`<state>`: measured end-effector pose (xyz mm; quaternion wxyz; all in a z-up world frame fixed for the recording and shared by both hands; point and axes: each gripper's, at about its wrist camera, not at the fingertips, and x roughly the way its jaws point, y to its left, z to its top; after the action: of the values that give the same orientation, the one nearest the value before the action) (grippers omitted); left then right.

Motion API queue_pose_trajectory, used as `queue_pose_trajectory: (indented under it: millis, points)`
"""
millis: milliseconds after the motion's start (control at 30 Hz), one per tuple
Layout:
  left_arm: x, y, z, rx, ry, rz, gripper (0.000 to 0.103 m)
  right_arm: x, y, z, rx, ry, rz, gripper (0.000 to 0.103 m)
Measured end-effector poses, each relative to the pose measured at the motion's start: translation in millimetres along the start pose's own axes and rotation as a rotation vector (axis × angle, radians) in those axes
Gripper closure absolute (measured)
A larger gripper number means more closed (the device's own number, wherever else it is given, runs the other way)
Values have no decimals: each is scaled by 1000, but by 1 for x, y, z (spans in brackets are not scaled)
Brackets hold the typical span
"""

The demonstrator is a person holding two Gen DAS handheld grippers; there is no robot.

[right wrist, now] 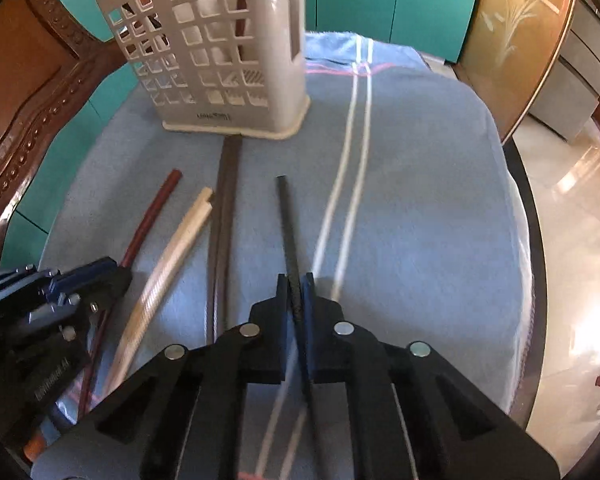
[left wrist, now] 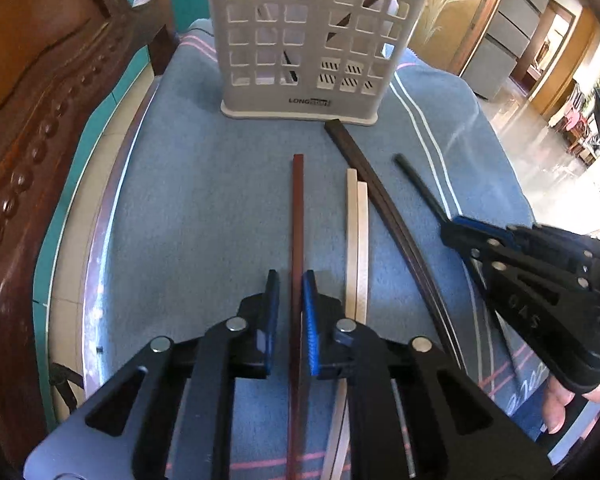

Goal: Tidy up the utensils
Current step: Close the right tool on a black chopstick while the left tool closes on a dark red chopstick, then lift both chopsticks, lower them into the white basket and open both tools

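A red-brown chopstick (left wrist: 298, 208) lies on the blue towel (left wrist: 180, 200) between the jaws of my left gripper (left wrist: 291, 276). It rests against the right pad, and a thin gap shows on the left side. My right gripper (right wrist: 296, 278) is shut on a black chopstick (right wrist: 288, 220), which points toward the white slotted utensil holder (right wrist: 236, 120). Between the two lie a pale pair (left wrist: 357, 216) and a dark brown pair (left wrist: 364, 168) of chopsticks. The holder (left wrist: 308, 92) stands upright at the far end with a few dark sticks inside. The left wrist view shows the right gripper (left wrist: 446, 226) at its right edge.
A carved wooden chair back (left wrist: 28, 120) stands close on the left. The towel covers a round table whose dark rim (right wrist: 536, 280) curves along the right. A person's fingers (left wrist: 560, 404) show under the right gripper. White stripes (right wrist: 356, 160) run down the towel.
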<state>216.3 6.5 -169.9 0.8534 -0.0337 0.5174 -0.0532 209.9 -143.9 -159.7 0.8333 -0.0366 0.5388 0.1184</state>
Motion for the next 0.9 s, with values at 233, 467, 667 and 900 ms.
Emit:
queue_pose_trajectory:
  millis: [233,467,667,900]
  points:
    - [14,-13,21,56,15,62,82,9,4,12,-46,-24,-43,81]
    - [25,-20,39,62,15,102,72,18,8,25,-52,-40,-34,87]
    - [18,-18,28,67,2,90,93,15,11,18,-74,-46,-7,97]
    - [-6,-20,31,44,-58,65,96,-31,-3,17,-42,-164,17,97]
